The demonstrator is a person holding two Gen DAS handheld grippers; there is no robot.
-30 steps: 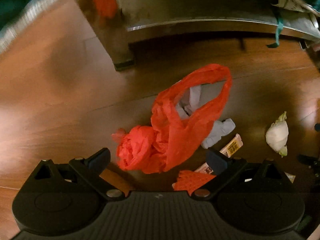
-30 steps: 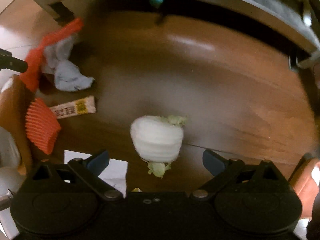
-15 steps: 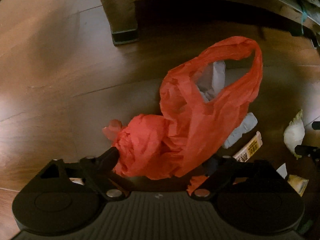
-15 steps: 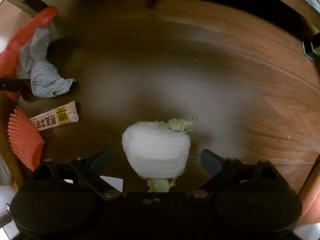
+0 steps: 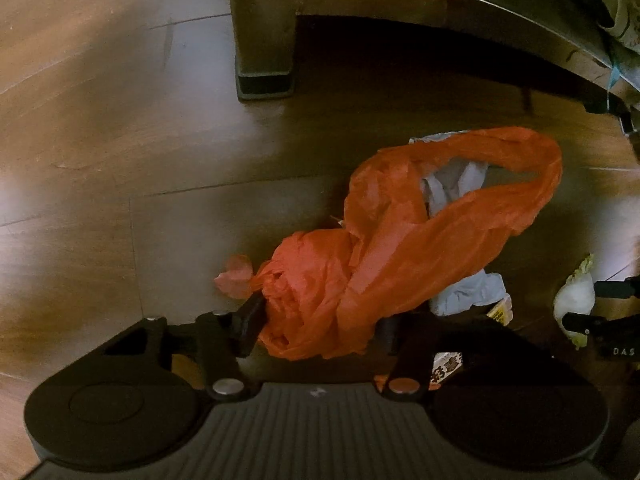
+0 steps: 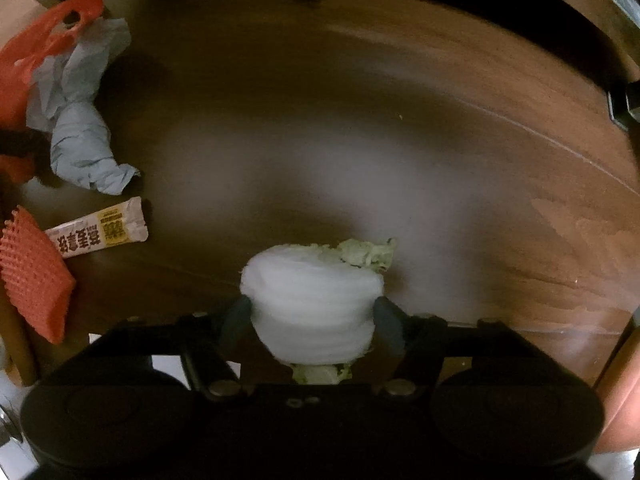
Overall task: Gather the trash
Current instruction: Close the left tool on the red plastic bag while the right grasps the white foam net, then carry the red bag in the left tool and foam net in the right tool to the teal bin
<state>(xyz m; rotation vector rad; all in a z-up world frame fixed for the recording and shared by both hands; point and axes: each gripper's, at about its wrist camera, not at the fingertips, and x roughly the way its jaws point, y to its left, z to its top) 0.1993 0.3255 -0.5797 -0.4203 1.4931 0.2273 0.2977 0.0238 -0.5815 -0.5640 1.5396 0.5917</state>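
Observation:
My left gripper (image 5: 320, 322) is shut on the bunched end of an orange plastic bag (image 5: 404, 248) that lies on the wooden floor, its handle loop spread toward the far right. My right gripper (image 6: 314, 322) is shut on a white cabbage piece (image 6: 312, 304) with green leaf edges; it also shows in the left wrist view (image 5: 574, 300). A crumpled grey-blue tissue (image 6: 80, 148) lies beside the bag (image 6: 40, 60). A snack wrapper (image 6: 100, 232) and an orange foam net (image 6: 34, 276) lie at the left.
A metal furniture leg (image 5: 264, 36) stands on the floor beyond the bag, under a low shelf edge (image 5: 460, 0). A white paper scrap (image 6: 168, 364) lies under the right gripper. A wooden floor (image 6: 440, 140) stretches ahead.
Both grippers moved down and forward and closed. The left fingers shut on the bag's bunched end. The right fingers shut on the cabbage piece.

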